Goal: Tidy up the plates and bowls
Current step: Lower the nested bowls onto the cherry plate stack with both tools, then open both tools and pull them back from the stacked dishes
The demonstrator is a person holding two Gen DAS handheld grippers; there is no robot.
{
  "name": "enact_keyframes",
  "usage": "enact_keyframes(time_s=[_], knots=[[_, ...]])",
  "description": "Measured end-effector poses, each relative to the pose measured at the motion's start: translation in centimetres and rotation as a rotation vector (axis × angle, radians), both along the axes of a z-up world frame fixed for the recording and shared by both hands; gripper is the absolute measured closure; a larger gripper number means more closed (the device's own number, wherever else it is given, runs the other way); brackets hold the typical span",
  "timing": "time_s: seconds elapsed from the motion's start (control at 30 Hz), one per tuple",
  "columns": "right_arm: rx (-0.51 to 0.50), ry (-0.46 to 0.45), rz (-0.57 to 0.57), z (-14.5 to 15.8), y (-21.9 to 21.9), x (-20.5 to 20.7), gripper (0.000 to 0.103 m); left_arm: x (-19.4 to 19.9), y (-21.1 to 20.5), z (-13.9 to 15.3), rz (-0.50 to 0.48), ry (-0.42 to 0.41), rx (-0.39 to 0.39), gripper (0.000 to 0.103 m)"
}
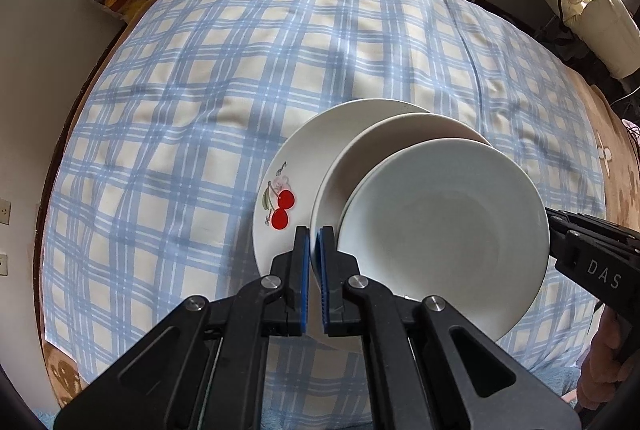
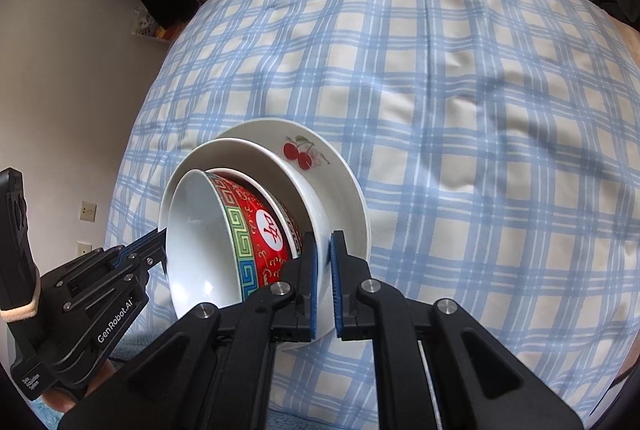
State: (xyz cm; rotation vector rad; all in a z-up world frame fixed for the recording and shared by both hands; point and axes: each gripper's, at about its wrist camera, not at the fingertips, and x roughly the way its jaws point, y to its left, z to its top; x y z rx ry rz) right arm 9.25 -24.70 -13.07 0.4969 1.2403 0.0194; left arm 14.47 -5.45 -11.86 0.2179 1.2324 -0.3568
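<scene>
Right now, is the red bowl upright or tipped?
Tipped. The red bowl lies on its side in the white plates, opening facing left.

The bedspread (image 1: 208, 101) is cream, crossed by a light-blue and white plaid. The cherry plate (image 1: 288, 165) is white with two red cherries on green stems. The bowl (image 2: 256, 230) is white inside, red outside, with a green-and-blue key-pattern band and a white medallion. Both tools have black frames and blue pads (image 1: 320, 270).
</scene>
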Motion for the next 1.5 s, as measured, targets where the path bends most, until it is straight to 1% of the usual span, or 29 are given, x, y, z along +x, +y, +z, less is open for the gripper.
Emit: enact_keyframes(time_s=[0.07,0.1,0.13,0.17,0.2,0.3,0.33,0.43,0.47,0.5,0.53,0.57,0.6,0.63,0.7,0.73,0.8,0.83,0.9,0.93,0.97,1.0,1.03,1.07,1.1,1.13,1.27,1.37,1.5], knots=[[-0.006,-0.008,0.011,0.2,0.1,0.1,0.093,-0.1,0.0,0.2,-0.008,-0.011,0.003,0.099],[-0.015,-0.024,0.013,0.5,0.1,0.1,0.093,-0.1,0.1,0.6,-0.004,-0.03,-0.003,0.095],[-0.02,-0.057,0.008,1.1,-0.1,0.0,0.094,-0.3,0.3,1.2,-0.002,-0.063,-0.011,0.094],[-0.001,-0.101,0.002,2.0,-0.4,-0.1,0.093,-0.3,0.5,1.7,0.002,-0.086,-0.025,0.092],[0.015,-0.116,-0.002,2.7,-0.7,-0.2,0.093,-0.1,0.6,2.0,0.008,-0.089,-0.03,0.089],[-0.001,-0.117,-0.011,3.3,-1.2,-0.5,0.093,0.3,1.3,1.6,0.038,-0.058,-0.019,0.089],[0.005,-0.119,-0.02,3.3,-1.4,-0.7,0.093,0.1,1.5,1.6,0.041,-0.058,-0.017,0.089],[0.009,-0.11,-0.021,3.2,-1.7,-1.5,0.091,-0.7,1.6,2.1,0.028,-0.073,-0.014,0.084],[0.001,-0.11,-0.021,3.4,-1.7,-1.7,0.087,-1.0,1.6,2.3,0.024,-0.081,-0.013,0.081],[-0.006,-0.118,-0.022,3.7,-1.7,-2.0,0.078,-1.3,1.5,2.7,0.022,-0.094,-0.01,0.076],[-0.009,-0.13,-0.022,4.1,-1.7,-2.3,0.072,-1.7,1.6,3.2,0.021,-0.111,-0.012,0.073],[-0.009,-0.146,-0.021,4.4,-1.7,-2.6,0.064,-2.1,1.6,3.6,0.021,-0.122,-0.015,0.065],[-0.01,-0.162,-0.017,5.0,-1.6,-3.0,0.06,-2.4,1.7,4.0,0.02,-0.138,-0.019,0.059],[-0.012,-0.172,-0.015,5.4,-1.5,-3.4,0.059,-2.9,1.8,4.6,0.021,-0.16,-0.023,0.056],[-0.031,-0.206,-0.017,6.5,-1.3,-4.4,0.049,-3.7,2.0,5.7,0.022,-0.211,-0.016,0.049],[-0.041,-0.225,-0.017,7.0,-1.3,-4.9,0.046,-4.2,2.2,6.3,0.021,-0.235,-0.017,0.047],[-0.066,-0.273,-0.015,8.4,-1.0,-6.1,0.039,-5.3,2.6,7.5,0.018,-0.276,-0.036,0.035],[-0.075,-0.29,-0.015,8.9,-0.9,-6.5,0.037,-5.7,2.9,8.0,0.022,-0.291,-0.044,0.031],[-0.096,-0.324,-0.015,10.0,-0.7,-7.6,0.029,-6.9,3.5,9.1,0.035,-0.332,-0.055,0.019],[-0.113,-0.344,-0.011,10.6,-0.5,-8.2,0.026,-7.3,3.8,9.5,0.04,-0.348,-0.06,0.017],[-0.129,-0.362,-0.009,11.1,-0.3,-8.7,0.021,-7.9,4.2,9.9,0.045,-0.365,-0.065,0.014],[-0.155,-0.389,-0.007,11.7,0.1,-9.4,0.015,-8.5,4.6,10.4,0.05,-0.387,-0.07,0.013],[-0.173,-0.411,-0.008,12.1,0.4,-10.0,0.012,-9.0,4.9,10.8,0.053,-0.407,-0.071,0.013],[-0.193,-0.436,-0.008,12.6,0.7,-10.7,0.006,-9.6,5.2,11.1,0.056,-0.43,-0.071,0.012],[-0.207,-0.455,-0.011,13.0,0.9,-11.2,0.002,-10.2,5.6,11.5,0.061,-0.457,-0.067,0.012],[-0.214,-0.469,-0.012,13.3,1.1,-11.7,0.0,-10.6,5.8,11.8,0.066,-0.482,-0.062,0.011],[-0.236,-0.519,-0.025,14.2,1.7,-13.7,0.0,-12.3,6.9,12.8,0.078,-0.564,-0.06,0.011],[-0.278,-0.547,-0.027,14.4,2.4,-14.7,0.0,-13.3,7.5,13.2,0.078,-0.59,-0.089,0.011],[-0.333,-0.58,-0.053,14.4,2.7,-16.0,0.0,-14.8,7.7,13.5,0.077,-0.669,-0.054,0.011]])
